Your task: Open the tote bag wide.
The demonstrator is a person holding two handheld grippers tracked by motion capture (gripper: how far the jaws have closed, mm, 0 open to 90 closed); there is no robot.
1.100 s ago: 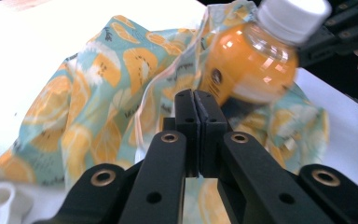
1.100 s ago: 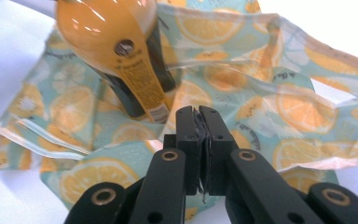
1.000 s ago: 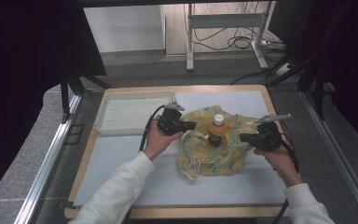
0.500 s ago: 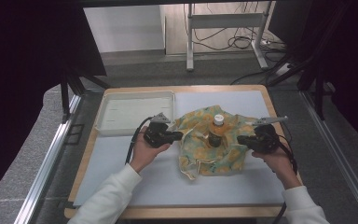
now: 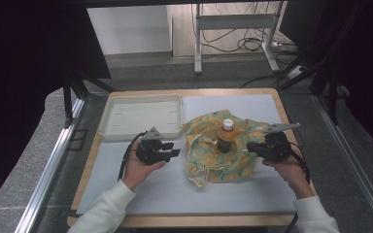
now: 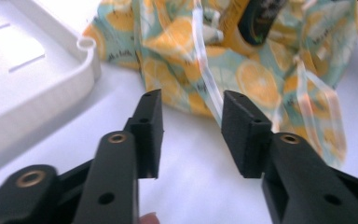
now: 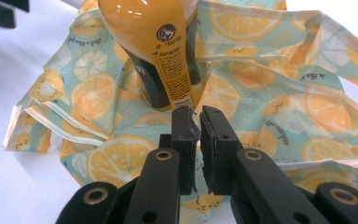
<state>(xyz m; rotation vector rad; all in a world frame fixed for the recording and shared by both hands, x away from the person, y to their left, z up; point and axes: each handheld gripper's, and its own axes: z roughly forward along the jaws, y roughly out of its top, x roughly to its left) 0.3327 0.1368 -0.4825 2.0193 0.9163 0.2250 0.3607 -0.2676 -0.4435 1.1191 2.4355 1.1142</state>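
Lying crumpled on the white surface [image 5: 175,189], the thin plastic bag [image 5: 209,162] shows orange slices on pale green. A smooth orange bottle [image 5: 225,137] with a white cap stands on its middle. Left of the bag, the left claw [image 5: 174,153] has just been opening, nothing between. At the bag's right edge, the right claw [image 7: 196,116] pinches the bag's film.

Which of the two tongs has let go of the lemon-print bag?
The left tongs: jaws apart over bare mat, clear of the bag. The right tongs pinch the bag's edge beside the bottle.
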